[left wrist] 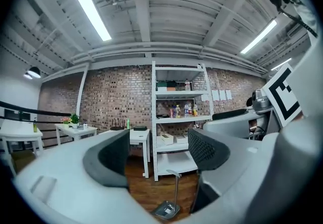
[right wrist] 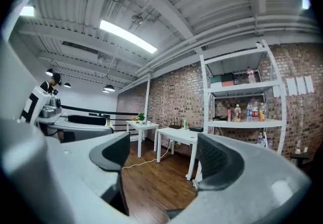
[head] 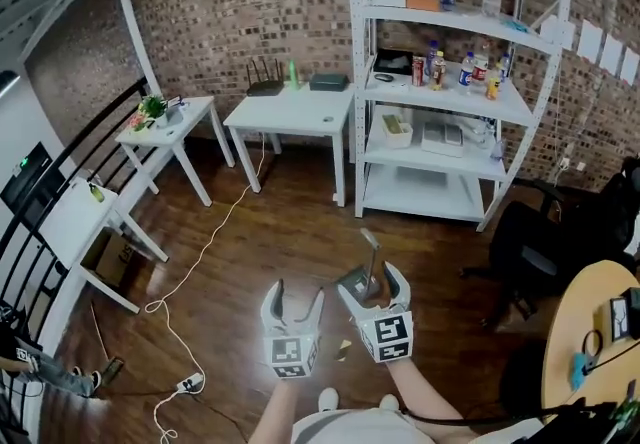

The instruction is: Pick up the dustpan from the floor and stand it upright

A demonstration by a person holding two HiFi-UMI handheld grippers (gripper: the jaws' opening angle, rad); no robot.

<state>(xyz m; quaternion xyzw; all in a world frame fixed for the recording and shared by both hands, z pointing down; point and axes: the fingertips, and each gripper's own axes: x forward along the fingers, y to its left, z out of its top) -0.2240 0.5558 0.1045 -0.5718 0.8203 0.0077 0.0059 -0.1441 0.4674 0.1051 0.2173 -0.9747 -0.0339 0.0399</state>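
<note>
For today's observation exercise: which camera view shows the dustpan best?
The left gripper view: the dustpan stands upright, pan and handle clear. The head view shows its handle; the right gripper hides part of the pan. The right gripper view shows at most a dark sliver.

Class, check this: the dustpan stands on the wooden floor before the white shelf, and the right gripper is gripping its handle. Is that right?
Not quite. The right gripper holds nothing: the right gripper view shows its fingers apart with only floor between. The dustpan stands free before the shelf.
</note>
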